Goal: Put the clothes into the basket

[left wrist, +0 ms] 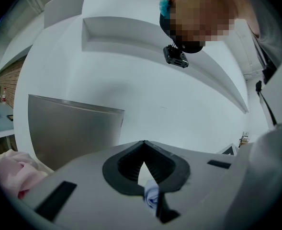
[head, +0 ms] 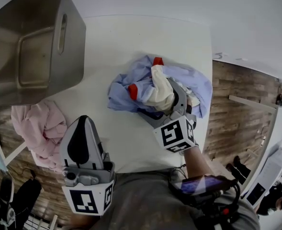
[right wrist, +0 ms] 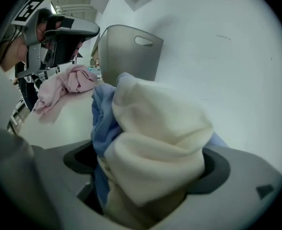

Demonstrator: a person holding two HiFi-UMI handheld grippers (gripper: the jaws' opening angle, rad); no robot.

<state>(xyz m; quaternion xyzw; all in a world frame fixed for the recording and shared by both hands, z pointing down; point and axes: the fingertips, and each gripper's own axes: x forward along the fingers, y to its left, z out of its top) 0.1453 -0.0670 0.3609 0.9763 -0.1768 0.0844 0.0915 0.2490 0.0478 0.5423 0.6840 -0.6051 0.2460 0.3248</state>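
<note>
Cloth (right wrist: 160,138), cream over blue, fills the right hand-held gripper's (right wrist: 145,169) wide-spread jaws and hides their pads. The left hand-held gripper (left wrist: 144,150) is closed. The basket (head: 35,42) is cut off at the upper left.

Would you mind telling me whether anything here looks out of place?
The pink garment hangs partly over the table's edge beside the metal basket, so it might slide off; nothing else stands out.
</note>
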